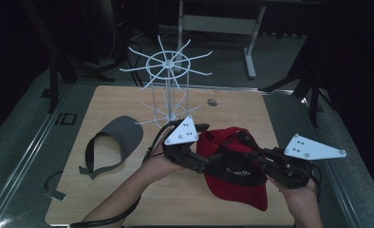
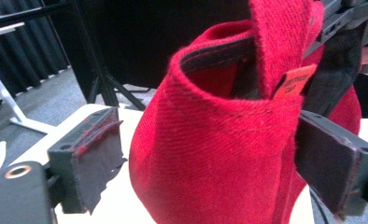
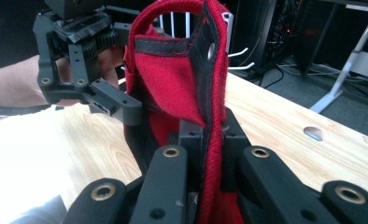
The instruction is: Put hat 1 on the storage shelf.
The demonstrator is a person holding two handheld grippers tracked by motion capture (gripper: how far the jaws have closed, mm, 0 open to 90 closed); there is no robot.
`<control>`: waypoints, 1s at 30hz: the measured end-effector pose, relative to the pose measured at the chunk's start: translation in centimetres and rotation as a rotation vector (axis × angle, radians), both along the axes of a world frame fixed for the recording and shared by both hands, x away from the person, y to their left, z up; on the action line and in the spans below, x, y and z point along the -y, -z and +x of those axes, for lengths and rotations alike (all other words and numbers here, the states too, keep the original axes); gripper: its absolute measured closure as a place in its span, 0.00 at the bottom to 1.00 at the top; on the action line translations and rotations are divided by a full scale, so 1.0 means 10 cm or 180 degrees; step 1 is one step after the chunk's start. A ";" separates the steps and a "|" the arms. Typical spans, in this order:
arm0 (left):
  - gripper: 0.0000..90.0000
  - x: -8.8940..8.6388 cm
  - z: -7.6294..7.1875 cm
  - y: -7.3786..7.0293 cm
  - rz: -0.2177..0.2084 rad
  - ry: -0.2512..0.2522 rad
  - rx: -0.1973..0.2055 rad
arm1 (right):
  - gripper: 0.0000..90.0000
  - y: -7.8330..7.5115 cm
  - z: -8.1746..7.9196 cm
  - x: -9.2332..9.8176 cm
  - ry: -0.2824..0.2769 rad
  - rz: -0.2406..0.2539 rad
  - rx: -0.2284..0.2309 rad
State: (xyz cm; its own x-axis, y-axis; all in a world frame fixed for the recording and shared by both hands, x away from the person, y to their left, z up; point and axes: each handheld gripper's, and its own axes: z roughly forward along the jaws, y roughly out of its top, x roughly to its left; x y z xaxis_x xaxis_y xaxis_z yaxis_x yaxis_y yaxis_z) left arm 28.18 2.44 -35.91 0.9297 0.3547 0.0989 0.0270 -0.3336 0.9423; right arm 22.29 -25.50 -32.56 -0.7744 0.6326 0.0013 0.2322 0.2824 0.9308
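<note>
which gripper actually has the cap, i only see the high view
Observer: The right gripper is shut on the red cap, pinching a strap edge between its jaws.
Operator: and the left one
Observer: The left gripper is open; the cap's cloth sits between its pads, and the left-hand pad in its view stands clear of the cloth.
Operator: anything on the cap i'd miss
Observer: An orange tag hangs inside by the strap.
</note>
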 end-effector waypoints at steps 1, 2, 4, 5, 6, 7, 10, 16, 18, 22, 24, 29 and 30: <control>0.19 0.01 0.00 0.00 0.0009 0.0035 0.0007 | 0.93 0.00 0.00 0.00 0.0006 -0.0009 -0.0005; 0.23 0.03 0.00 0.00 0.0044 0.0016 0.0018 | 0.93 0.01 0.00 0.00 0.0013 -0.0007 -0.0007; 0.32 0.06 0.00 0.00 0.0033 -0.0036 0.0037 | 0.93 0.01 0.01 0.01 0.0011 -0.0001 -0.0009; 0.36 0.07 -0.01 0.00 0.0004 -0.0109 0.0033 | 0.93 0.02 0.00 0.01 0.0026 -0.0002 -0.0013; 0.42 0.08 -0.01 0.00 -0.0046 -0.0109 0.0004 | 0.93 0.02 0.01 0.01 0.0031 0.0009 -0.0012; 0.48 0.10 -0.01 0.00 -0.0023 -0.0136 0.0005 | 0.93 0.03 0.01 0.02 0.0044 0.0006 -0.0006; 0.64 0.13 -0.01 0.00 0.0048 -0.0156 0.0039 | 0.93 0.05 0.03 0.03 0.0052 0.0022 -0.0030; 0.88 0.23 -0.04 -0.02 0.0179 -0.0249 0.0077 | 0.93 0.06 0.03 0.02 0.0061 0.0013 -0.0032; 0.91 0.27 -0.05 -0.03 0.0261 -0.0241 0.0080 | 0.93 0.06 0.03 0.02 0.0064 0.0018 -0.0039; 0.94 0.33 -0.09 -0.04 0.0332 -0.0347 0.0120 | 0.93 0.08 0.03 0.03 0.0074 0.0023 -0.0041; 0.94 0.33 -0.08 -0.05 0.0302 -0.0366 0.0083 | 0.93 0.08 0.02 0.03 0.0093 0.0024 -0.0033; 0.95 0.33 -0.08 -0.09 0.0304 -0.0417 0.0084 | 0.93 0.10 0.02 0.06 0.0115 0.0059 -0.0033; 0.95 0.33 -0.09 -0.10 0.0312 -0.0420 0.0090 | 0.92 0.10 0.02 0.06 0.0127 0.0067 -0.0037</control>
State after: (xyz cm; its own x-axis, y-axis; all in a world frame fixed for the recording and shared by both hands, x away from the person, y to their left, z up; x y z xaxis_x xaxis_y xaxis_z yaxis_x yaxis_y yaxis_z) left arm 27.31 -0.89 -34.91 0.8721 0.4609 0.1644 0.0506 -0.4192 0.9065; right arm 22.52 -26.12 -33.59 -0.7484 0.6629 0.0238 0.2538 0.2530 0.9336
